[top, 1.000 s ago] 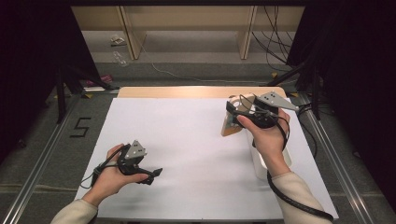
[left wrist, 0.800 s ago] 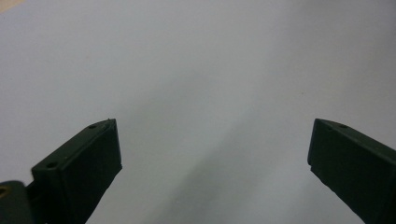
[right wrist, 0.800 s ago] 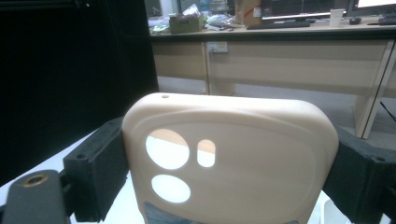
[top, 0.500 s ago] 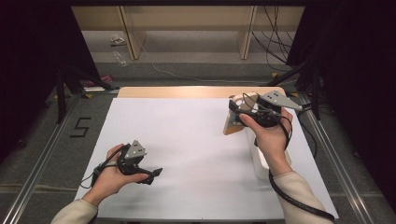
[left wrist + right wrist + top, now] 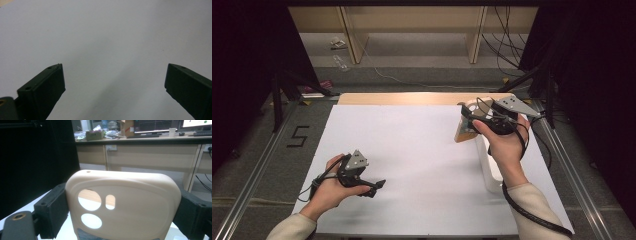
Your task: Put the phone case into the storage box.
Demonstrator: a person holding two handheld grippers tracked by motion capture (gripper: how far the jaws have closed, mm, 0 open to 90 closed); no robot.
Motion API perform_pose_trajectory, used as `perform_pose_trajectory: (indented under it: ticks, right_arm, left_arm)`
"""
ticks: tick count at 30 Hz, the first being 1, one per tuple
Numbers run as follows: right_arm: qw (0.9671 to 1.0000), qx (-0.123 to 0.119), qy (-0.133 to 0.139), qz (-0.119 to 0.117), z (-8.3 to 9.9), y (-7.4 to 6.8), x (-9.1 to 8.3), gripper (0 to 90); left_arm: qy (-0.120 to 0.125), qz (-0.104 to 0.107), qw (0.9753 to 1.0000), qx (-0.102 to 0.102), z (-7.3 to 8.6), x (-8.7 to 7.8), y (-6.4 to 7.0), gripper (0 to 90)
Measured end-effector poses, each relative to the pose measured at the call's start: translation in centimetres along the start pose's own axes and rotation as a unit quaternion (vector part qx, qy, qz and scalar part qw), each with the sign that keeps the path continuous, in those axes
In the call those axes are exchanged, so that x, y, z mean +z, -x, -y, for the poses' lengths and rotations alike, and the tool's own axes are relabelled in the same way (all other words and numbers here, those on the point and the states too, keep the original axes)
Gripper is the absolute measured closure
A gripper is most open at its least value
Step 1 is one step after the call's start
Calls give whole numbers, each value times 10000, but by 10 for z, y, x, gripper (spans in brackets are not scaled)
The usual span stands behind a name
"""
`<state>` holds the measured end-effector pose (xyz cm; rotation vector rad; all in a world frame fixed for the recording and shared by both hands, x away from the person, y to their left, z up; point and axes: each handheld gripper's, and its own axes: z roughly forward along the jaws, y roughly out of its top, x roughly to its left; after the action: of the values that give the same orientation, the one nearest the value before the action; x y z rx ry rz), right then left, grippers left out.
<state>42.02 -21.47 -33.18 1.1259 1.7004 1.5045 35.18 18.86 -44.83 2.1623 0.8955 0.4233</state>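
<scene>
While the table [image 5: 412,150] lies white under both hands, the right gripper [image 5: 122,207] holds a cream phone case [image 5: 122,205] clamped between its jaws, raised over the far right edge; the left gripper [image 5: 112,80] gapes wide, holding nothing, near left.

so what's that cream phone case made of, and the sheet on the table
The phone case, clamped in the right claw, looks like soft silicone or matte plastic: smooth cream surface, rounded edges, dull sheen. The table sheet looks like white paper or thin matte board: flat, no gloss. Neither is certain from looks alone.
</scene>
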Motion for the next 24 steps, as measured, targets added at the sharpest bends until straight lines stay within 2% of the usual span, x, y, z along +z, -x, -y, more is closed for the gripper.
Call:
perform_pose_trajectory:
  ticks: [24]
  right_arm:
    - [9996, 9, 79, 260, -6, 13, -7, 125]
  left_arm:
    - [7, -19, 10000, -25, 0, 0, -1, 27]
